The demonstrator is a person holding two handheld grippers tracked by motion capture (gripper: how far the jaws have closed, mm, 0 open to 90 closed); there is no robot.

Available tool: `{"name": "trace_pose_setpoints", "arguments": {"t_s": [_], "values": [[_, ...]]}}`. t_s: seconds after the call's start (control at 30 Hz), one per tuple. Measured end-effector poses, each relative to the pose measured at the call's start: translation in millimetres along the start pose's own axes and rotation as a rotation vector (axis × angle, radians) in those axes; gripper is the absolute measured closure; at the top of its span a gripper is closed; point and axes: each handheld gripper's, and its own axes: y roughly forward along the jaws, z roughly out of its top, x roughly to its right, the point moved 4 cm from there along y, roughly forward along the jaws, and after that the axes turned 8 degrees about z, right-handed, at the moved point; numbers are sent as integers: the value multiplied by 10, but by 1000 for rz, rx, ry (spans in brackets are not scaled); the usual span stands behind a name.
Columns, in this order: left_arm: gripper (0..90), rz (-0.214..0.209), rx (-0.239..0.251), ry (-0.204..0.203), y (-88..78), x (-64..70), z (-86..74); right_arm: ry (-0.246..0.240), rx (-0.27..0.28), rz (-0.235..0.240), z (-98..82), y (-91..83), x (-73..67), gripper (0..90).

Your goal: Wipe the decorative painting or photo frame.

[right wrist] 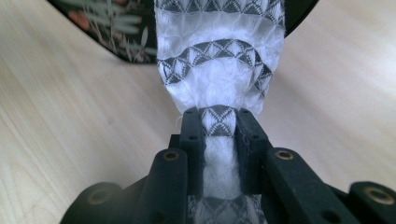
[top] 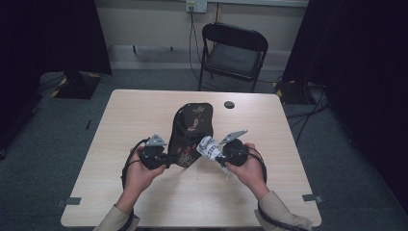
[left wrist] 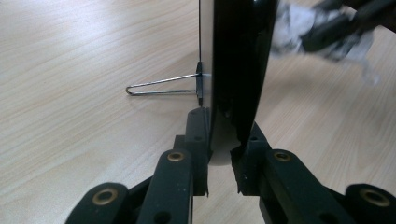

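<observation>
A dark pouch point(top: 192, 127) with a floral print lies in the middle of the table, its near end lifted. My left gripper point(top: 168, 159) is shut on the pouch's near left edge; the left gripper view shows its jaws point(left wrist: 223, 121) pinching the black rim with pale lining point(left wrist: 236, 56), a thin wire pull point(left wrist: 161, 86) sticking out beside it. My right gripper point(top: 217, 154) is shut on a white cloth point(top: 208, 146) with grey triangle bands. The cloth point(right wrist: 219, 60) runs from the jaws point(right wrist: 219, 116) up toward the pouch point(right wrist: 116, 32).
The light wooden table point(top: 144, 110) has a small black round disc point(top: 229, 104) near its far edge. A black folding chair point(top: 233, 50) stands beyond the table. Dark curtains hang on both sides, with cables on the floor at right.
</observation>
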Motion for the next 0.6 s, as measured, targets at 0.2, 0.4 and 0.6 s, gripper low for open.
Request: {"name": "trace_pose_setpoints", "arguments": {"t_s": [0.2,0.4,0.6], "values": [[784,-1,-3,0,-1,-5,1,-23,46,-33,254,-306,41,763],[784,1,-2,1,1,-4,3,-45,81,-61,518,-556,60,763],[784,-5,-7,3,1,-10,6,-86,98,-65,770,-675,-45,763]]}}
